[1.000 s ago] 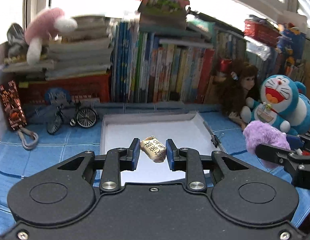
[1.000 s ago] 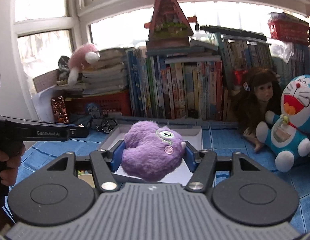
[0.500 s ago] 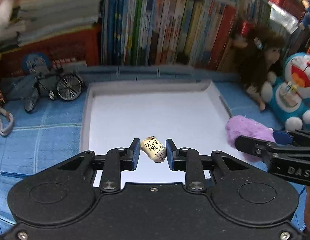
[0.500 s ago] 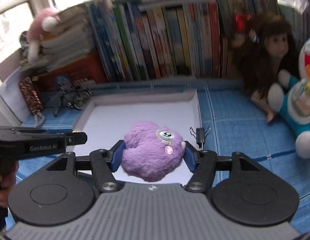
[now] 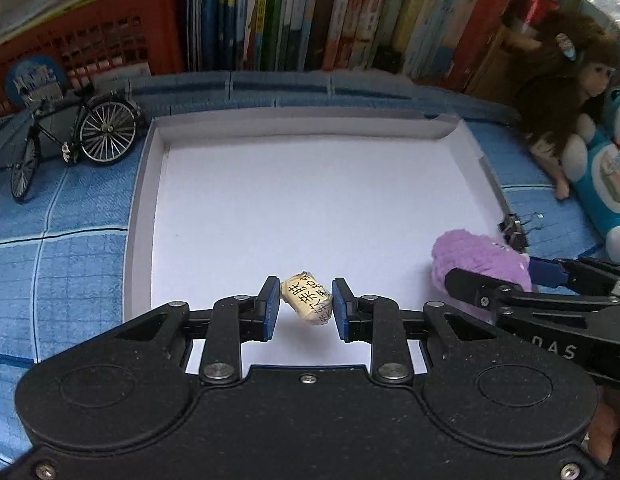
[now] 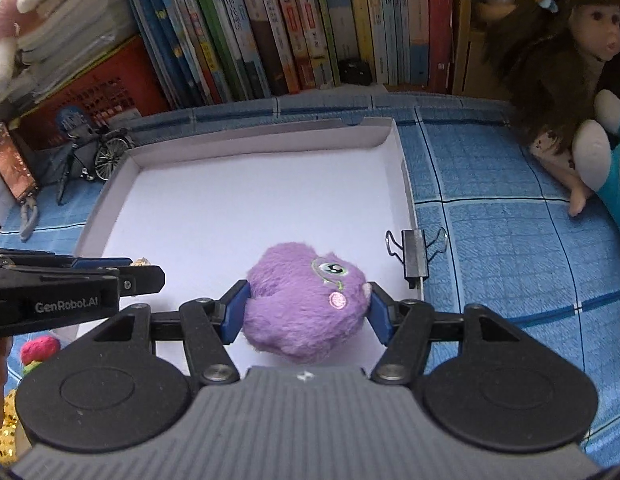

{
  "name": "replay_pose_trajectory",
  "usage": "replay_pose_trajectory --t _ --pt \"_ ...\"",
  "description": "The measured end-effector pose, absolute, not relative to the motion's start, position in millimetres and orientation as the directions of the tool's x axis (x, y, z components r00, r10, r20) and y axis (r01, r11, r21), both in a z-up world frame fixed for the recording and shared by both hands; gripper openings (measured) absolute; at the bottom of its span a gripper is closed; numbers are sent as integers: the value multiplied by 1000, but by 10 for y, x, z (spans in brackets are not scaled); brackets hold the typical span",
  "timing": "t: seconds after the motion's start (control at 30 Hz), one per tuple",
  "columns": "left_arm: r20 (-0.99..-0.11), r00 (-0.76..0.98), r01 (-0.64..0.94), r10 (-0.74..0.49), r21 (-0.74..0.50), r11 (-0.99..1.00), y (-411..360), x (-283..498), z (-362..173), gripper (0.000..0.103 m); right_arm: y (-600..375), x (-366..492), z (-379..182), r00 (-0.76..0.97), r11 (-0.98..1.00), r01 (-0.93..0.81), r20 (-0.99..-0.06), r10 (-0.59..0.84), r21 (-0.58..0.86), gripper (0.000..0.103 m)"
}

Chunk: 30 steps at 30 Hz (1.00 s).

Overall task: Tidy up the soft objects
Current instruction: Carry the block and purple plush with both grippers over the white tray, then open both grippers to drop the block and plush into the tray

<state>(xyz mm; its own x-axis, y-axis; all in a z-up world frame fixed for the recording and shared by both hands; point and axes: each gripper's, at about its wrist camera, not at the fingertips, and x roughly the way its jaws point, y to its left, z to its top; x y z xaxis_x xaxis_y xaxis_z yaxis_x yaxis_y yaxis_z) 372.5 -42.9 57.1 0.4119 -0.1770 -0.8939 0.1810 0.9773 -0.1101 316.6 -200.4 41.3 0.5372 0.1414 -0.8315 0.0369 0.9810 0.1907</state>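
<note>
My left gripper (image 5: 306, 304) is shut on a small cream soft pouch (image 5: 307, 297) printed with black characters, held just above the near edge of a shallow white tray (image 5: 144, 200). My right gripper (image 6: 306, 310) is shut on a fluffy purple plush (image 6: 306, 300) with an embroidered eye, held over the tray's (image 6: 403, 184) near right part. The plush (image 5: 477, 258) and the right gripper show at the right of the left wrist view. The left gripper shows at the left of the right wrist view, with a bit of the pouch (image 6: 141, 261) at its tip.
A black binder clip (image 6: 413, 252) grips the tray's right wall. A model bicycle (image 5: 74, 136) stands left of the tray. A row of books (image 6: 290, 28) and a red crate (image 5: 86, 48) line the back. A doll (image 6: 569, 60) and a blue plush (image 5: 605, 176) sit right.
Both grippers have tipped downward and come in over the tray, each still holding its object. The window and shelf tops have left the views.
</note>
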Motion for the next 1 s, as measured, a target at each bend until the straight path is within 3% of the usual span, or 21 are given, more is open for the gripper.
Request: replay_pose_trajectory --t 0.53,0.67,0.83,1.0 --pt "-911 390 201 -138 -62 978 -495 3857 349 27 -1962 3381 258 503 985 42 -855 125 169 66" --pt "-908 396 194 -136 -62 979 -483 3874 360 38 -1986 3381 250 502 982 42 -854 137 182 68" --pt "-898 420 206 -133 -48 977 -477 3834 439 47 -2008 3335 292 518 976 49 -841 156 211 81" --pt "-872 473 208 -125 -27 978 -464 3730 592 57 -1999 3245 418 542 975 37 -824 166 221 85"
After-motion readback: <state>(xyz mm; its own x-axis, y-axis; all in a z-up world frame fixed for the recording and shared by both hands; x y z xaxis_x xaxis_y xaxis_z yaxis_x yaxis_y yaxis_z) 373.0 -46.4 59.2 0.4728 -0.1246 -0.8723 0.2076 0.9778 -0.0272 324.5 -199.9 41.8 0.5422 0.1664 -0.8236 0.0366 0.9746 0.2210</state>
